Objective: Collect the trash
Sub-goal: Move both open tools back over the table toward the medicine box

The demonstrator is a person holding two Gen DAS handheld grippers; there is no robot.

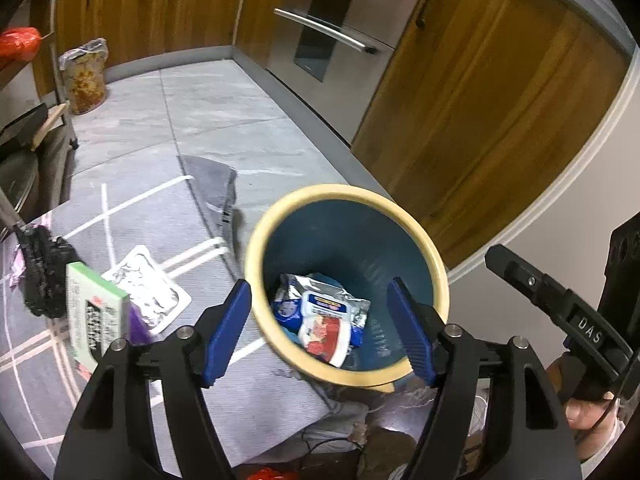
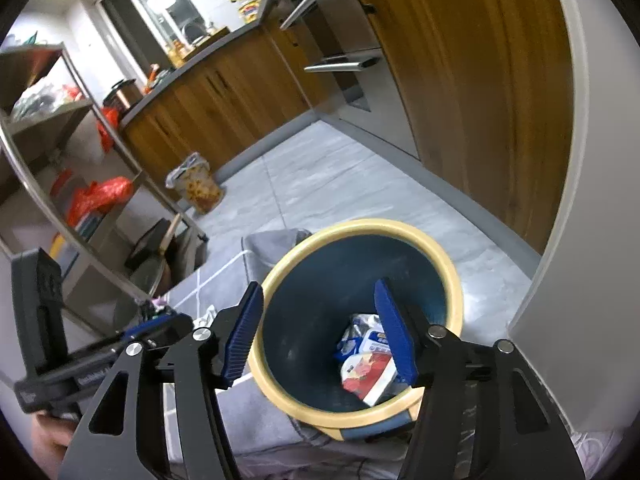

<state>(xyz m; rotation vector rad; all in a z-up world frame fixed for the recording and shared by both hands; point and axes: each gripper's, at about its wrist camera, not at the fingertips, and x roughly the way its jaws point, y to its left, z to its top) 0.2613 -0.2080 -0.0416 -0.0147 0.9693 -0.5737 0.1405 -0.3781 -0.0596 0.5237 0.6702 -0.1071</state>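
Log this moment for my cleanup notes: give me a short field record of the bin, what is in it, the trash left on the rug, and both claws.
bin: blue bin with cream rim, upright on the floor
in bin: crumpled foil wrapper, white and red packet
trash on rug: green and white box, foil tray, black crumpled bag
left claw: open, empty, above the bin
right claw: open, empty, above the bin

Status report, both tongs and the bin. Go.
Left tongs open, empty. Right tongs open, empty. Bin holds wrappers. Green box, foil tray still out on mat.
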